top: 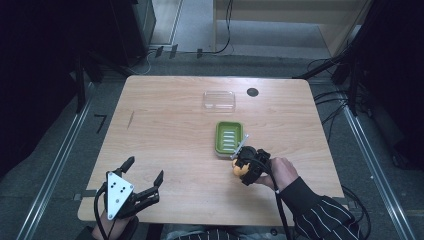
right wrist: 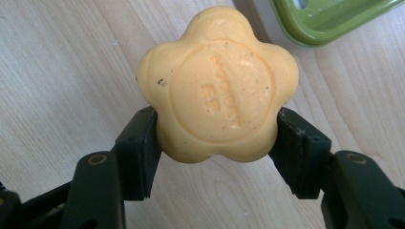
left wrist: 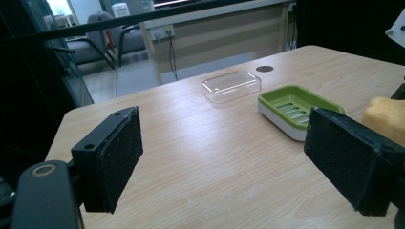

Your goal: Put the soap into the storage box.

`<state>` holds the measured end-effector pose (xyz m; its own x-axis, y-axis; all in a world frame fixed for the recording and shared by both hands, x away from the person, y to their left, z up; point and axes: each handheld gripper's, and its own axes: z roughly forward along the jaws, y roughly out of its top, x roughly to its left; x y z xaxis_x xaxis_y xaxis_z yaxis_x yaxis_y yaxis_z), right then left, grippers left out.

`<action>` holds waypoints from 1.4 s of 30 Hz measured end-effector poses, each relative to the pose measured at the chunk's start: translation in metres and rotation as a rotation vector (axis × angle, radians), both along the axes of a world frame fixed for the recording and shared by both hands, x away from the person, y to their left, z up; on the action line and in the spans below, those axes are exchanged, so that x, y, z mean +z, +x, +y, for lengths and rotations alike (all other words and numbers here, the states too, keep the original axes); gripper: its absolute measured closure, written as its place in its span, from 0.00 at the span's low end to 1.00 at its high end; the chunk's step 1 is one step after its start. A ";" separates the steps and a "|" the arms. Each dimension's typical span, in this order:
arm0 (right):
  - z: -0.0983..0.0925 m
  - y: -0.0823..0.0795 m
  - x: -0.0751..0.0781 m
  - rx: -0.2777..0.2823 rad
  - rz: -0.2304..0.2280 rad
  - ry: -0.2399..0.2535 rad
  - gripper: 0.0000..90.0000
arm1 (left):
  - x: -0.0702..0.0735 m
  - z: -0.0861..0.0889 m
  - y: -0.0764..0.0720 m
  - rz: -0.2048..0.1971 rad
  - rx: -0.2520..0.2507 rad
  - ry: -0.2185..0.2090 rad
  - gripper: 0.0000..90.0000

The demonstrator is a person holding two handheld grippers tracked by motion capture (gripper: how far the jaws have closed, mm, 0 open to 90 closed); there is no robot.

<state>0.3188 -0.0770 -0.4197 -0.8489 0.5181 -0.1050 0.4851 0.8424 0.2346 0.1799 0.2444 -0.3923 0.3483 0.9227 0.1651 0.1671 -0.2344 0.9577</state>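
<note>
Right gripper view puts the soap (right wrist: 217,86) up close: a yellow-orange bar moulded as a rounded flower, with a raised ring and faint stamped letters on its face, matte and slightly waxy, flecked with a few dark specks. The right hand-held gripper (right wrist: 217,131) clamps it by the lower lobes, one black padded jaw on each side, so the bar juts forward past the fingertips. It sits low over the worktop (right wrist: 62,71), just beside the near corner of the dish (right wrist: 329,19).

Judging by this, the step in hand is carrying the gripped soap to the dish. The next move calls for a short lift over the rim, then setting the bar flat on the ribbed floor before letting go; the bar looks slick enough to slip if tilted.

High view shows the dish (top: 229,138) as a green rectangular tray with rounded corners and drain slots, seated in a pale base. Beyond it lies a clear plastic lid (top: 219,100), shallow and glossy. The worktop is pale wood-grain laminate. The left hand-held gripper (top: 145,171) rests at the near left edge, jaws spread wide on nothing, well apart from the soap.
</note>
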 end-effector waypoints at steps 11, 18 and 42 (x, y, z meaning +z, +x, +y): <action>-0.002 0.005 0.013 -0.009 -0.031 0.011 0.44 | 0.000 0.000 0.000 0.000 0.001 0.000 0.14; 0.000 0.008 0.019 -0.009 -0.049 0.018 0.44 | 0.000 0.000 0.000 0.001 0.001 0.001 0.14; 0.006 0.024 0.028 -0.020 -0.072 0.024 0.44 | 0.000 0.000 0.000 0.001 0.000 0.001 0.14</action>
